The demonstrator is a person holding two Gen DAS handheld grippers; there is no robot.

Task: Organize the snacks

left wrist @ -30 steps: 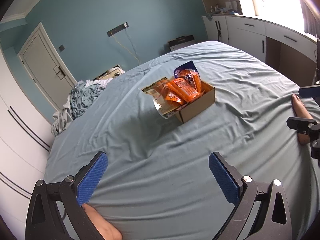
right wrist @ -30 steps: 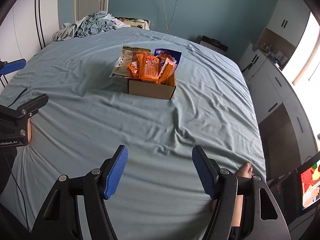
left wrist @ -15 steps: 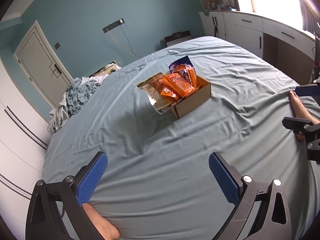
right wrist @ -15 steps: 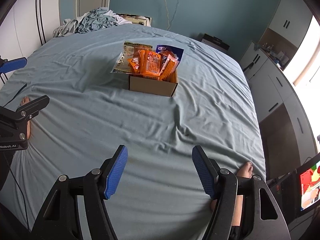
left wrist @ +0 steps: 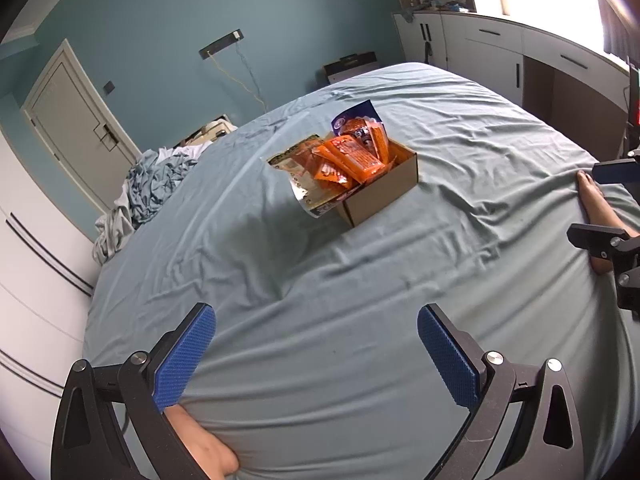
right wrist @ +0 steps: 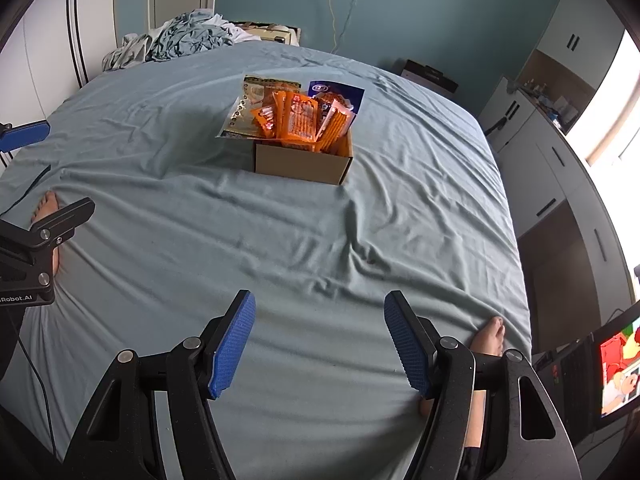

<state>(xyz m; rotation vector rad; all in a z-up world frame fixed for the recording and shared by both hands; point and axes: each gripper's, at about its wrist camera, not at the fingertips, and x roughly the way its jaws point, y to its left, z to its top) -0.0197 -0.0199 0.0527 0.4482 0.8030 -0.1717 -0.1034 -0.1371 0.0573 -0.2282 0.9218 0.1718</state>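
The left gripper (left wrist: 316,354) points down at a slant, its blue-padded jaws spread wide with nothing between them. The right gripper (right wrist: 320,340) slants down likewise, jaws apart and empty. The person's bare feet (right wrist: 490,336) show beside each.

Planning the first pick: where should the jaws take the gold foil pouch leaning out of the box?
Probably grip the gold foil pouch by the flat part overhanging the cardboard box, coming from the box's left as the right wrist view shows it. That part sticks out free over the bed sheet; the orange packets crowd its other side.
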